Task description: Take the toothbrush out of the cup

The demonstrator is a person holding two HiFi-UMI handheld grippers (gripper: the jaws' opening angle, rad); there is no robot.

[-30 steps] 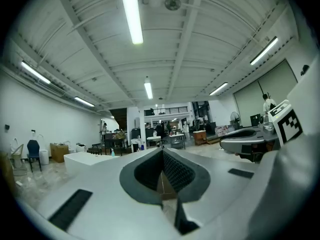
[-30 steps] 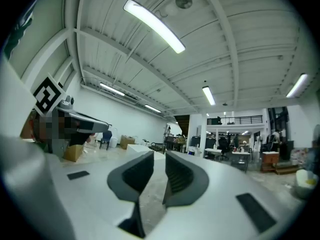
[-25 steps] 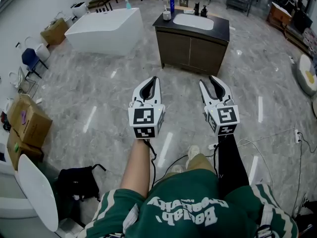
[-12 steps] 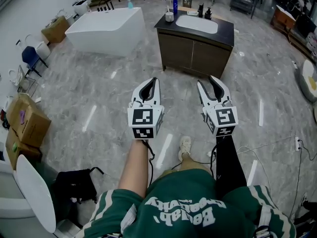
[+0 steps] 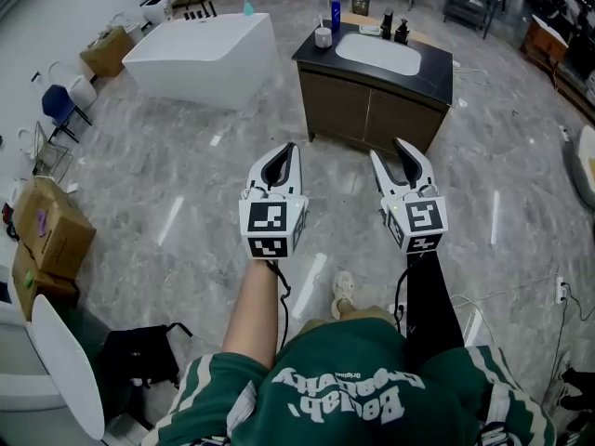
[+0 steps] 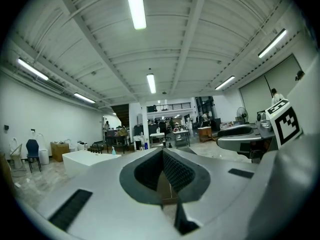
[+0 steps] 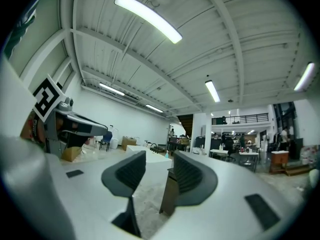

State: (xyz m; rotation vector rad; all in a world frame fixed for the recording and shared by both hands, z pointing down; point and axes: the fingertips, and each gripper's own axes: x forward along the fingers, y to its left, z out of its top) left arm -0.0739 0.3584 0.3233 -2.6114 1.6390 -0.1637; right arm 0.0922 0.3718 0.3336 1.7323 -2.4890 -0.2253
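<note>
I'm on approach; next I must reach the cup (image 5: 323, 37), well ahead. On the left gripper (image 5: 289, 148) the fingers are together; the right gripper (image 5: 388, 149), empty, has just been opening its fingers

Cup (image 5: 323, 37): small, pale, round, standing upright at the left end of the dark countertop (image 5: 435, 61). It sits just left of the white basin (image 5: 376, 54) and near the tall blue bottle (image 5: 335, 14), slightly in front of it. Toothbrush: possibly in the cup, but too small and far off in the head view to tell colour or lean.
</note>
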